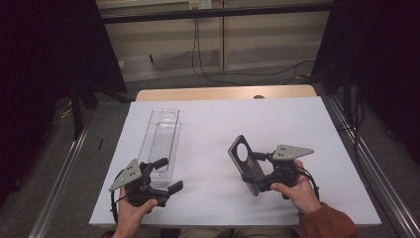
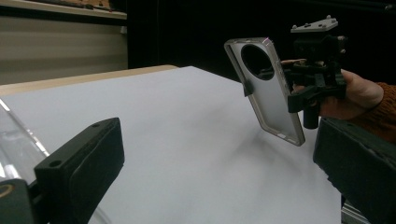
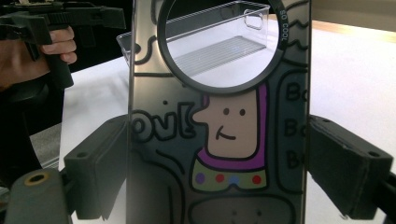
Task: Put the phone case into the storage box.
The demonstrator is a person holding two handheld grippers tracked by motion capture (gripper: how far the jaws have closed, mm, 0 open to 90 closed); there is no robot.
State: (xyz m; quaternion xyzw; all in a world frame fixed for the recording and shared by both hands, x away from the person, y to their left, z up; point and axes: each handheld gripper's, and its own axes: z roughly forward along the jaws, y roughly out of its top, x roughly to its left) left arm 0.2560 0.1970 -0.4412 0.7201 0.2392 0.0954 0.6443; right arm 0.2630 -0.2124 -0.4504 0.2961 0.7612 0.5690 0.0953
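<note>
- I see the right gripper (image 1: 257, 174) at the near right of the white table (image 1: 297, 124), its jaws clamped on the two long edges of a phone case (image 1: 246, 163).
- The phone case stands tilted, off the table surface, with its large round camera hole at the upper, far end. In the right gripper view the phone case (image 3: 219, 140) carries a cartoon figure and lettering, and its lower end is cut off at the bottom edge.
- The left gripper (image 1: 166, 174) sits at the near left, jaws spread apart with nothing between them.
- A clear plastic tray (image 1: 161, 136) lies lengthwise on the left half of the table; its near end is right beside the left gripper, and I cannot tell whether the upper jaw touches it.
- Through the case's round hole I see the clear plastic tray (image 3: 210, 44) across the table.
- Between the phone case and the tray the table is bare white surface.
- In the left gripper view the tray shows as a sliver at the left edge, partly behind the near jaw.
- Black cables (image 1: 213, 74) run over the floor beyond the far edge of the table; dark curtains close both sides, where I make out no detail.
</note>
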